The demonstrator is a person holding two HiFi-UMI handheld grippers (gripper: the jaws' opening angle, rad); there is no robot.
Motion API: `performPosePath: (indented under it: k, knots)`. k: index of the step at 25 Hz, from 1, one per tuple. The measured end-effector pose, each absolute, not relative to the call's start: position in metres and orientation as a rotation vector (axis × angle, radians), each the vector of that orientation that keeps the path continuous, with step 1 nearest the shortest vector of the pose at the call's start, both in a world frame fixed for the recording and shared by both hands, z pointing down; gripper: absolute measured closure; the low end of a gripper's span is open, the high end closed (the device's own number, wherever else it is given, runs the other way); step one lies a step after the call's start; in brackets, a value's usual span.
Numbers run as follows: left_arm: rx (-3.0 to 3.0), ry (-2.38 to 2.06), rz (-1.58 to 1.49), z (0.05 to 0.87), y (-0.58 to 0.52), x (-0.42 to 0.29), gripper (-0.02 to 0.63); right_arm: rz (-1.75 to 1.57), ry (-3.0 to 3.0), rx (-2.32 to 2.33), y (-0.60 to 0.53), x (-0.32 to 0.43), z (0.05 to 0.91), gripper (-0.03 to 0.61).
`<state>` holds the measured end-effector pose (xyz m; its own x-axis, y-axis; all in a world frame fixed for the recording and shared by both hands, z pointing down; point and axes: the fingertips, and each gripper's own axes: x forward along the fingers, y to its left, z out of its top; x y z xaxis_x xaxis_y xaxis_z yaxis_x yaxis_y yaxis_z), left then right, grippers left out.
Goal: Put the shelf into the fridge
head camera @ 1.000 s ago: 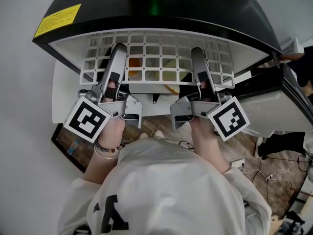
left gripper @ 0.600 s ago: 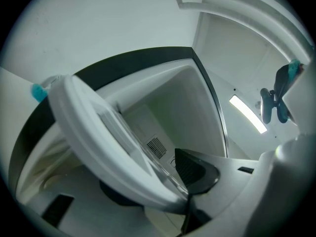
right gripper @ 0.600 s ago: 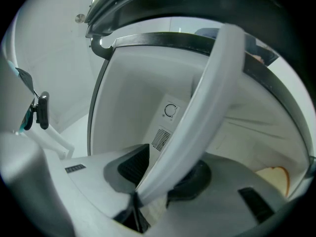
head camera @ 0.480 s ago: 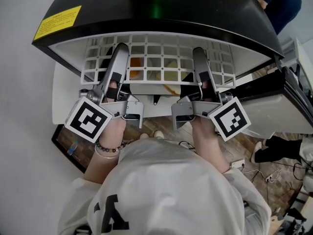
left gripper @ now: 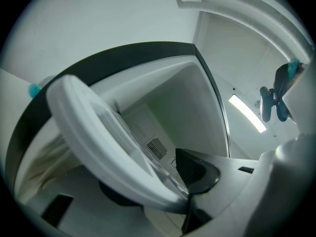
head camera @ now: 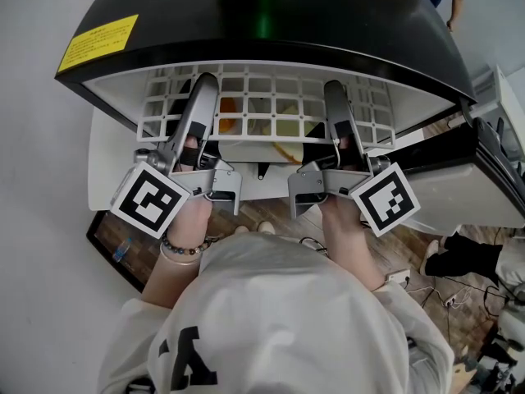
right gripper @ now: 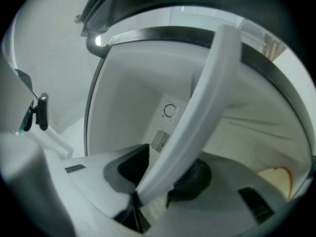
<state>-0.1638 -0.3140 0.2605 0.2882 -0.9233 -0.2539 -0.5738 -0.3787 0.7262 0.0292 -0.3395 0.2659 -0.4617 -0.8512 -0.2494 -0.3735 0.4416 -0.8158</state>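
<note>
White grid shelf (head camera: 264, 107) lies level in the mouth of the open fridge (head camera: 262, 19), just under its black top. The shelf's front bar sticks a little way out of the white interior. In the head view the fridge fills the upper half of the frame, with a yellow sticker (head camera: 97, 38) on the black top at the upper left.

Both tools reach in side by side from the lower centre, each meeting the shelf's front bar. The left tool (head camera: 203, 87) has the bar running slantwise between its jaws. Those jaws have just been opening, and they stand apart. In the left gripper view a slit of the fridge's back wall shows between the bar and the dark pad (left gripper: 198, 169) on the right.

The right tool (head camera: 335, 90) is clamped on the same bar. In the right gripper view the bar is pinched between both dark pads (right gripper: 129, 171). Behind it, on the back wall, are a round dial (right gripper: 170, 110) and a small vent grille (right gripper: 160, 140).

A beaded bracelet (head camera: 182, 251) circles the wrist behind the left tool.
</note>
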Motion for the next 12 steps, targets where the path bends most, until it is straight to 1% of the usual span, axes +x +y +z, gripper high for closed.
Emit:
performPosePath:
  k: [12]
  knots:
    - [2.053, -1.326, -0.923, 0.2604, -0.3187, -0.1641, 0.422, -0.919, 2.025, -1.028, -0.3444, 0.0284, 0.2659, 0.46]
